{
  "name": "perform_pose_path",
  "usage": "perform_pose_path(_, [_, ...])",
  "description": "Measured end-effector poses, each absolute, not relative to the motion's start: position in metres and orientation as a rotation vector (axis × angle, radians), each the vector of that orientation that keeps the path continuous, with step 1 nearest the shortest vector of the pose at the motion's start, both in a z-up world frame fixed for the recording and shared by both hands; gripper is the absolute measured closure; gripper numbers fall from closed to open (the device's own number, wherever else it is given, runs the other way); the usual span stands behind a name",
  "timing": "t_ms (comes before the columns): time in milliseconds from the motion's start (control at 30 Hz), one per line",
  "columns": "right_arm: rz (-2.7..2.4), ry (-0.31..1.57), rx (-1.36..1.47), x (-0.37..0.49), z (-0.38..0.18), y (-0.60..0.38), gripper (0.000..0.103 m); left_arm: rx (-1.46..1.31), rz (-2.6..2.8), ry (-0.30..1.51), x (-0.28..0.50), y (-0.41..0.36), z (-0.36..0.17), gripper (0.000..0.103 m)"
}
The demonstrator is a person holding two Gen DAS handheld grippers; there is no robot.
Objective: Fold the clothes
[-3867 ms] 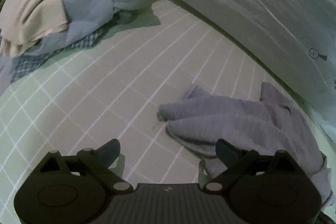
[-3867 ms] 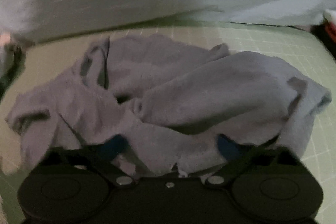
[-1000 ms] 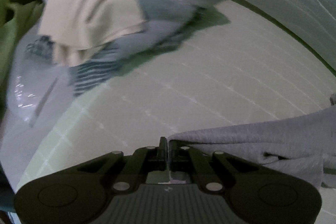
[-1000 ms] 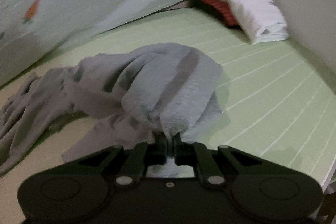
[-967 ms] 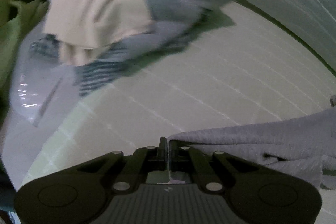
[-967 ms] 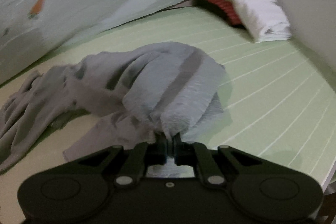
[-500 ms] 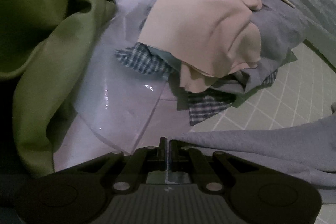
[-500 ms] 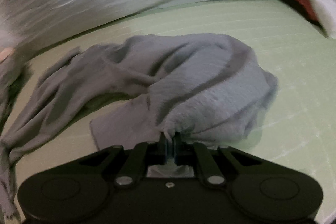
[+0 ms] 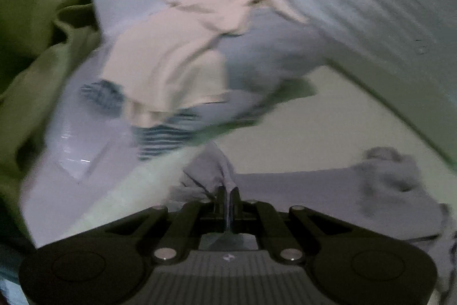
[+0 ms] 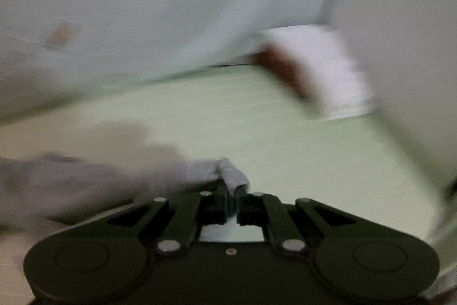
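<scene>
Grey garment lies stretched on the green grid mat between my two grippers. My left gripper is closed on one corner and my right gripper is closed on another, both low and pointing forward. Behind are the pile of clothes and a pale sheet. Half a second ago the cloth was bunched; now it is pulled flatter.

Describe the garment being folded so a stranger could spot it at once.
On the pale green mat, look nearest the camera, away from the heaped laundry pile. The grey garment lies spread alone, pinched by both grippers, the left gripper and right gripper.
</scene>
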State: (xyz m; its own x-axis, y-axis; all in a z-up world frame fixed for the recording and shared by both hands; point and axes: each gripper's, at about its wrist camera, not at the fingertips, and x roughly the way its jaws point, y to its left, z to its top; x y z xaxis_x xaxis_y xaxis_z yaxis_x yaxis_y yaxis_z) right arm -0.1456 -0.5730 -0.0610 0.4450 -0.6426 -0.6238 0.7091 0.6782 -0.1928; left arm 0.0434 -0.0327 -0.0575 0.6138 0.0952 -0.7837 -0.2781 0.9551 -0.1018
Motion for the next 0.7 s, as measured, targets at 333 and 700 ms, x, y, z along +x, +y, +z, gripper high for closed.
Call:
perform_pose_path(333, [-0.894, 0.768, 0.182, -0.169, -0.079, -0.651, 0.072, -0.236, -0.207, 0.843, 0.068, -0.252, -0.024, 0.101])
perform_pose_path(700, [-0.904, 0.710, 0.289, -0.135, -0.092, -0.668, 0.047, -0.173, -0.450, 0.783, 0.073, -0.343, -0.003, 0.024])
